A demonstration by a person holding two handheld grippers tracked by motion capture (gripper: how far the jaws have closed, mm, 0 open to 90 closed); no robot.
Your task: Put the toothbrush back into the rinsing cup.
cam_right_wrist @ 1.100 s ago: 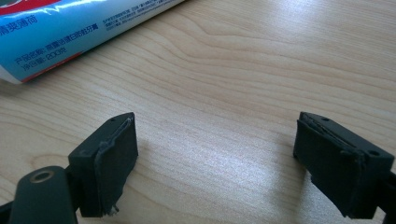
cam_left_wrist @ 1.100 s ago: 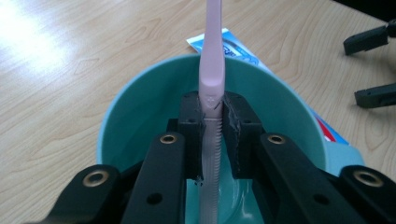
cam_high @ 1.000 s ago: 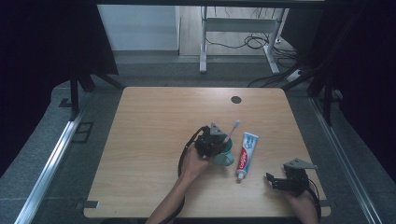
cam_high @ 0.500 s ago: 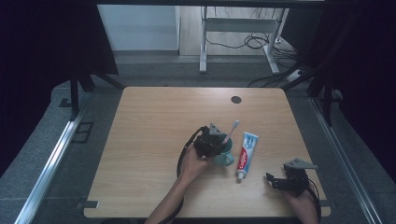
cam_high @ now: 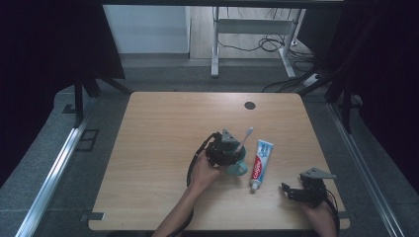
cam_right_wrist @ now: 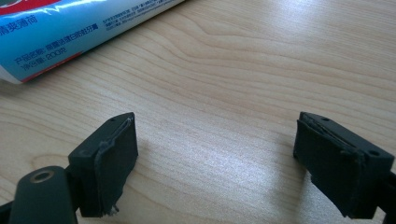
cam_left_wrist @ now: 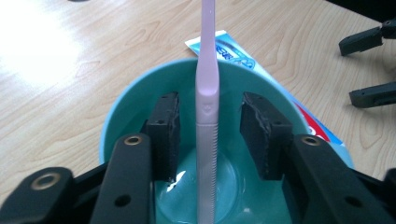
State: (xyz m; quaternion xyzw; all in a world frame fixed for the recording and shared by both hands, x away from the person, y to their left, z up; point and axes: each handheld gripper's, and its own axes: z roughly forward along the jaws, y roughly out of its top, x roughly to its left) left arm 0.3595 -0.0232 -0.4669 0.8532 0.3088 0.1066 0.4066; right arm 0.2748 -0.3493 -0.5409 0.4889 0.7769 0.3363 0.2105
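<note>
A teal cup [cam_high: 237, 168] stands upright on the light wooden bench [cam_high: 158, 148], near its middle and somewhat toward the person's edge. A pale pink toothbrush [cam_high: 243, 140] leans in it, its handle ribbed low down and smooth above, the head poking out past the rim away from the person.

The left gripper [cam_high: 225, 153], held in the left hand [cam_high: 203, 170], sits right over the cup. In the left gripper view its 2 jaws dip inside the cup [cam_left_wrist: 140, 98] and stand apart, 1 on each side of the toothbrush [cam_left_wrist: 206, 121], with a clear gap between each pad and the handle; they grip nothing.

Just right of the cup lies a blue, white and red toothpaste tube [cam_high: 259, 164], flat on the bench, cap end toward the person.

Farther right of the cup, near the bench's front edge, the right gripper [cam_high: 291, 192] rests low over bare wood. In the right gripper view its jaws are spread wide and empty, with the tube [cam_right_wrist: 70, 28] lying beyond them to the upper left.
</note>
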